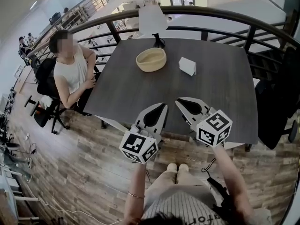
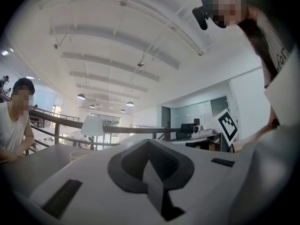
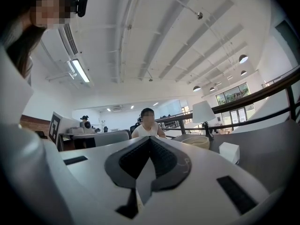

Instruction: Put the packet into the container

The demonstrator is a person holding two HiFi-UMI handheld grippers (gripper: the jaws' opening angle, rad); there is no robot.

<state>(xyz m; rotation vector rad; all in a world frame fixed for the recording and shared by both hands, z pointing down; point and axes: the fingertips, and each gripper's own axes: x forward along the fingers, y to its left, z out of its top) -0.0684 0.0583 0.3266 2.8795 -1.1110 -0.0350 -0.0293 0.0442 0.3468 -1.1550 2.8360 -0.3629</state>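
Currently nothing is touched; both claws are held over the near table edge, short of the work. The step in hand is judged to be the reach for the packet, with the task itself not yet begun.

On the left gripper (image 1: pixel 161 108) the jaws are pressed together with nothing between them. It is best parked low and clear, or used to steady the container (image 1: pixel 151 59) if that slides. On the right gripper (image 1: pixel 181 103) the jaws are likewise closed tight and empty. It is the nearer claw to the packet (image 1: pixel 187 66), which lies on the table (image 1: pixel 122 90) just right of the container and apart from it. The jaws must be opened wide before the approach. The packet is probably best taken from above, across its narrower side, lightly enough not to be crushed, then carried over the rim and released low inside.

Materials, left to right:
- a seated person (image 1: pixel 70 69) is noted at the table's left edge.
- Table: dark grey, matte, flat.
- Container: round shallow bowl, pale tan, seemingly woven; likely light and easily knocked.
- Lamp (image 1: pixel 152 18) behind it: white shade, dark base.
- Packet: white, blocky, soft-looking; paper or plastic cannot be told.
- Grippers: smooth white shells, dark ribbed inner faces.
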